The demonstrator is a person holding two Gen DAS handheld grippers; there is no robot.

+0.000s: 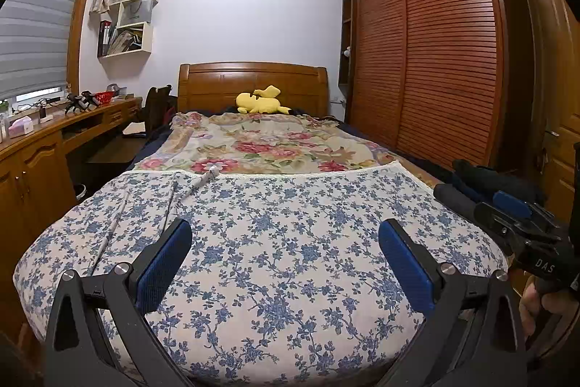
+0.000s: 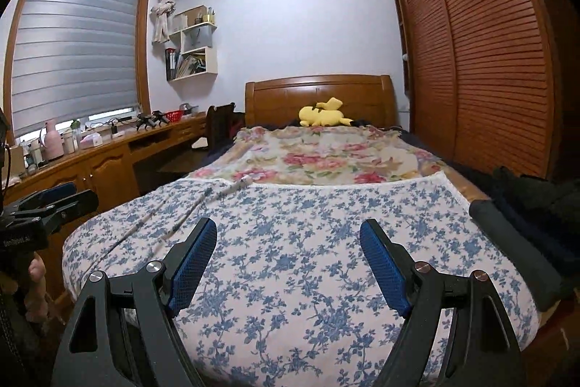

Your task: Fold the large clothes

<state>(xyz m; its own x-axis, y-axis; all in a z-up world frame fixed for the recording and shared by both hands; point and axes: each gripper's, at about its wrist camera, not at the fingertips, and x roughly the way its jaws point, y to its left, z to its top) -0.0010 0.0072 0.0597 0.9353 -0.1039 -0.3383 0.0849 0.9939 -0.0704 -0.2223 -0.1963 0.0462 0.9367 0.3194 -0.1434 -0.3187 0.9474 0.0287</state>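
A pile of dark clothes lies on the right edge of the bed, with a dark grey roll at its near side. My left gripper hovers open over the blue-flowered cloth at the foot of the bed, nothing between its fingers. My right gripper is also open and empty above the same cloth. Each gripper shows in the other's view: the right one close to the dark pile, the left one at the bed's left side.
A pink-flowered blanket covers the far half of the bed, with a yellow plush toy at the headboard. A white striped rod lies on the blue cloth. Desk stands left, slatted wardrobe right.
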